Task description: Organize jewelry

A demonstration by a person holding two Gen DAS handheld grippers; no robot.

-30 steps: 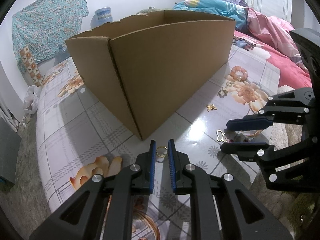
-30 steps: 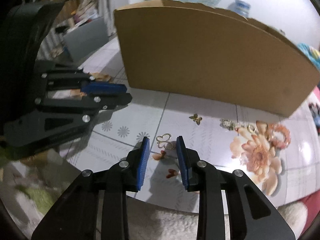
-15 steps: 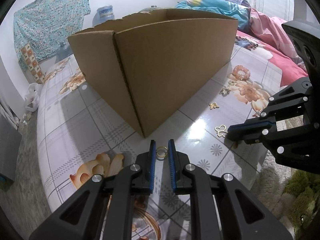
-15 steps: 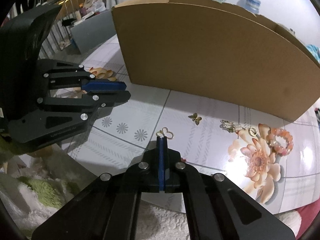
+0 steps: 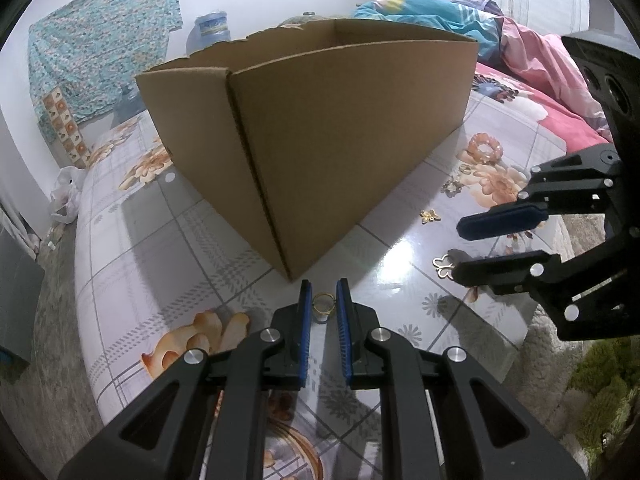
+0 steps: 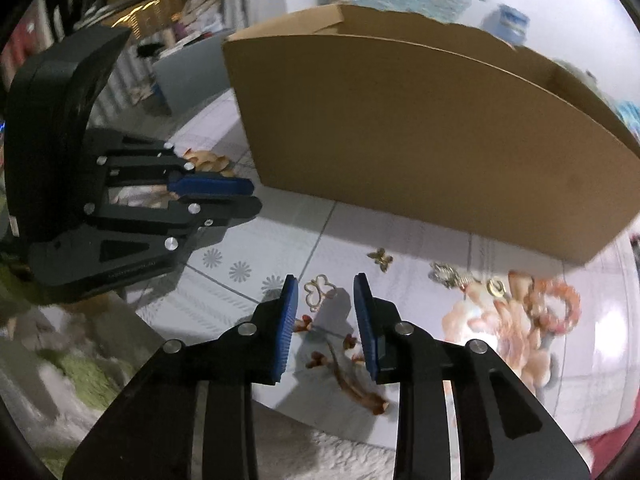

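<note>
A small gold ring (image 5: 323,306) sits between the blue pads of my left gripper (image 5: 323,300), which is shut on it just above the glossy floral table (image 5: 160,240). In the right wrist view, my right gripper (image 6: 326,292) hangs over a gold open-work butterfly piece (image 6: 318,294) lying flat on the table. Its jaws are opening and the pads stand clear of the piece. The left wrist view shows the same butterfly piece (image 5: 442,266) at the right gripper's (image 5: 460,246) lower fingertip. An open cardboard box (image 5: 340,140) stands behind both.
More jewelry lies to the right along the box (image 6: 420,160): a small gold butterfly (image 6: 380,258), a silvery cluster (image 6: 446,276), a gold ring (image 6: 496,287) and a coral bead bracelet (image 6: 560,304). The left gripper (image 6: 256,198) is close on the left. A fluffy rug borders the near table edge.
The right gripper closed fully at the butterfly piece half a second ago and now stands open again, with the piece on the table. The left gripper keeps its ring and has not moved.
</note>
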